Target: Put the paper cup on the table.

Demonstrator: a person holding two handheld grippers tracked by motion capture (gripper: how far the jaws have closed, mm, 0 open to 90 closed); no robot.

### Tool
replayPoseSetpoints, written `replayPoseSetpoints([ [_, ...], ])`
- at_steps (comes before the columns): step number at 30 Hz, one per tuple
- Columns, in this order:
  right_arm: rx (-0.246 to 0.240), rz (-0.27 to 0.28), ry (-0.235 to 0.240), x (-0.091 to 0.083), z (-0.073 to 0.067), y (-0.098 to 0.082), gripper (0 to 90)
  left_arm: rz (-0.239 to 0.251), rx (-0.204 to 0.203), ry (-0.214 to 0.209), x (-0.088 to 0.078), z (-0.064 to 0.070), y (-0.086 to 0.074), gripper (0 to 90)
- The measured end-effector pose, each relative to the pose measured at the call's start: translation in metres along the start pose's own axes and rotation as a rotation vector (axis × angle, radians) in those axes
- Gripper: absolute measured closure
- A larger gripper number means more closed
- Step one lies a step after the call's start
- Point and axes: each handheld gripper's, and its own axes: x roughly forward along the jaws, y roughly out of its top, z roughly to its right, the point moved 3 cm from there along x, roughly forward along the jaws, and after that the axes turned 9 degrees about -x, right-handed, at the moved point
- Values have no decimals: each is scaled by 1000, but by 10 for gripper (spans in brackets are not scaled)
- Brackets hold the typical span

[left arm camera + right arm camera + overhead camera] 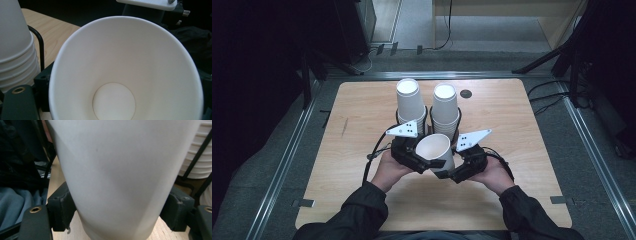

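Fingers of the right gripper point(117, 220) press on the two sides of a white paper cup point(435, 151), low down near its base, so this gripper has the cup clamped. In the right gripper view we see one black pad point(61, 206) against the cup's wall and another on the far side, but the cup is so close that its rim and its base are cut off.

We cannot tell how the fingers of the left gripper point(422, 162) stand. In the left gripper view we look straight into the cup's open mouth, and the cup hides the pads. In the high view this gripper sits at the cup's rim, but we cannot see if it touches.

The cup is tipped, held between both hands above the wooden table point(362, 105), near the person's side.

Just behind the hands stand two stacks of upside-down white cups, a left stack point(410, 104) and a right stack point(445, 111). Thin black wire runs beside them; we cannot make out what it belongs to. The lower parts of both stacks are hidden by the grippers.

The room around the table is dark and hard to see.
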Motion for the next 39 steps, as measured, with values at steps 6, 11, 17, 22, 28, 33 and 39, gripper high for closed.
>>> replayPoseSetpoints([
  [6,-7,-7,-3,-3,2,0,241,-21,-14,7,-3,-2,0,182],
  [11,5,-32,15,1,3,-1,237,-77,-18,8,-3,-4,0,198],
  [17,24,-56,8,0,3,-4,185,-71,-34,25,-10,-9,3,198],
  [22,30,-76,-27,-3,5,-4,184,-85,-17,60,-18,-12,2,198],
  [28,14,-125,-58,-5,0,-7,175,-133,5,95,-20,-15,0,196],
  [33,10,-106,-73,-10,0,-4,177,-181,5,113,-20,-17,-3,192],
  [39,1,-107,-113,-18,-2,-6,177,-205,30,150,-25,-20,-6,191],
])
